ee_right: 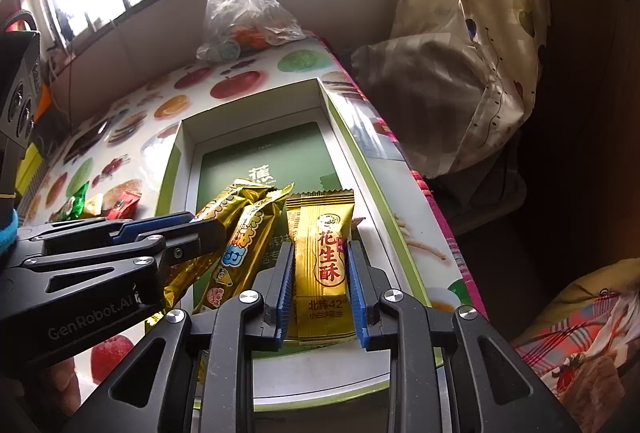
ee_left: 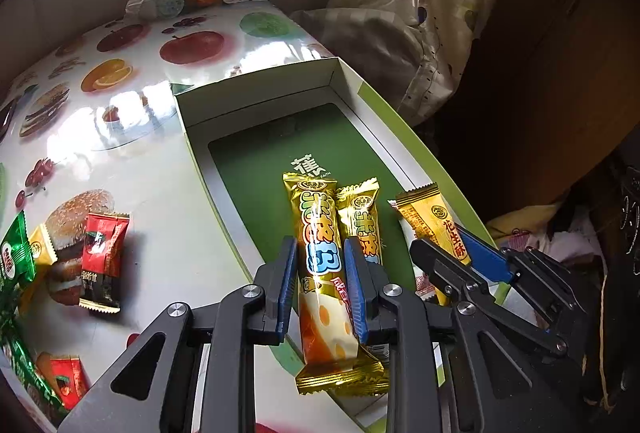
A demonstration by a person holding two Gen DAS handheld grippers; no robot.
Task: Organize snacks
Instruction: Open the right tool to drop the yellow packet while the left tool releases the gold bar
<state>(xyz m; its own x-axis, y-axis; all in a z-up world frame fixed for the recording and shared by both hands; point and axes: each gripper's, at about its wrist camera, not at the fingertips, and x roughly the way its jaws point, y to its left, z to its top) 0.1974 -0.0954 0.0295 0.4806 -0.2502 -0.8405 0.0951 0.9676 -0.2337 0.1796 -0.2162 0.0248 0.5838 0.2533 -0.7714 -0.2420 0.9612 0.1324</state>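
Left wrist view: we held a long gold foil snack bar (ee_left: 320, 265) pinched in the left gripper (ee_left: 320, 289) over the shallow green-lined box (ee_left: 280, 153), ready to drop; the right gripper (ee_right: 320, 293) clamped a flat gold peanut-crisp packet (ee_right: 322, 253) beside it.

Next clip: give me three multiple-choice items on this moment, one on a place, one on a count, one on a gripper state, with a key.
1. Where does the box sit?
A. on the fruit-print table
B. on the floor
C. on a chair

2. How many gold-wrapped snacks are over the box?
A. one
B. three
C. five

3. The left hand-held gripper is:
A. wide open, empty
B. shut on the cheese-print snack bar
C. shut on a red packet

Key: 1 A, the box rests on the printed tabletop; 2 B, two bars plus the peanut crisp packet; 3 B, blue pads press the bar's sides.
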